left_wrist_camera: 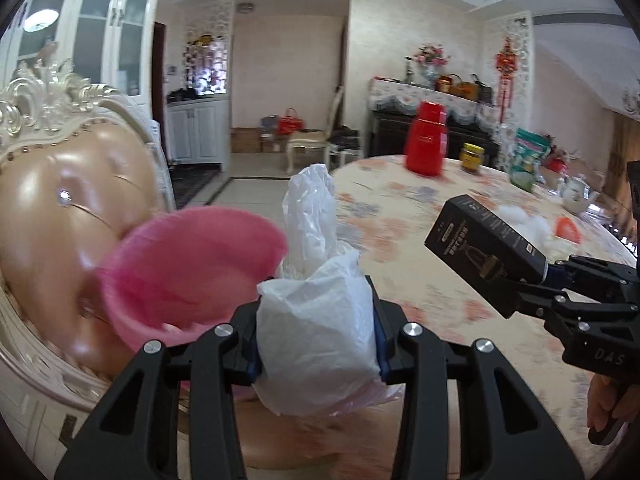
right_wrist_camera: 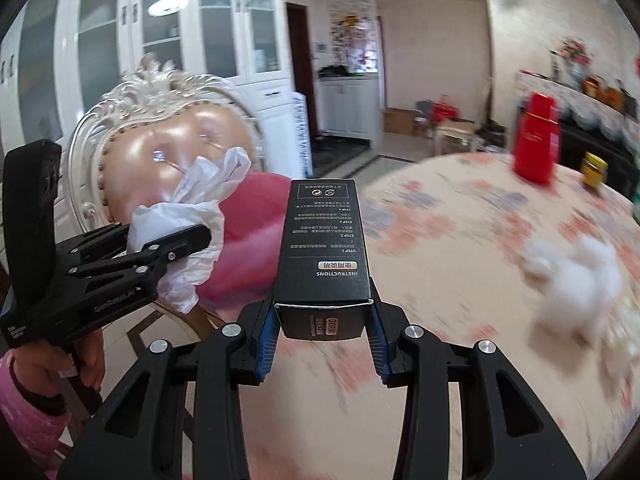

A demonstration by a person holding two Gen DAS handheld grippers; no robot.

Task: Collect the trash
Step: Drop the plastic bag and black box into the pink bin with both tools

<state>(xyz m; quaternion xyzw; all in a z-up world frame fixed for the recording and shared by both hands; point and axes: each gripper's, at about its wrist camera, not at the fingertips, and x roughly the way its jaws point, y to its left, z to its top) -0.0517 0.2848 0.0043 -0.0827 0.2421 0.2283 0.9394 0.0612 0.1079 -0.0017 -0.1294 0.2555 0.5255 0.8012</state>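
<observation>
My left gripper is shut on a crumpled white plastic bag, whose loose end sticks up above the fingers. Just past it on the left sits a pink plastic bin on a chair seat. My right gripper is shut on a long black carton printed with instructions. The carton and the right gripper also show at the right of the left wrist view. In the right wrist view the left gripper holds the bag beside the pink bin. White cotton-like scraps lie on the table.
A round table with a floral cloth carries a red flask, a yellow-lidded jar, a green packet, a teapot and an orange scrap. An ornate padded chair stands behind the bin. White cabinets line the wall.
</observation>
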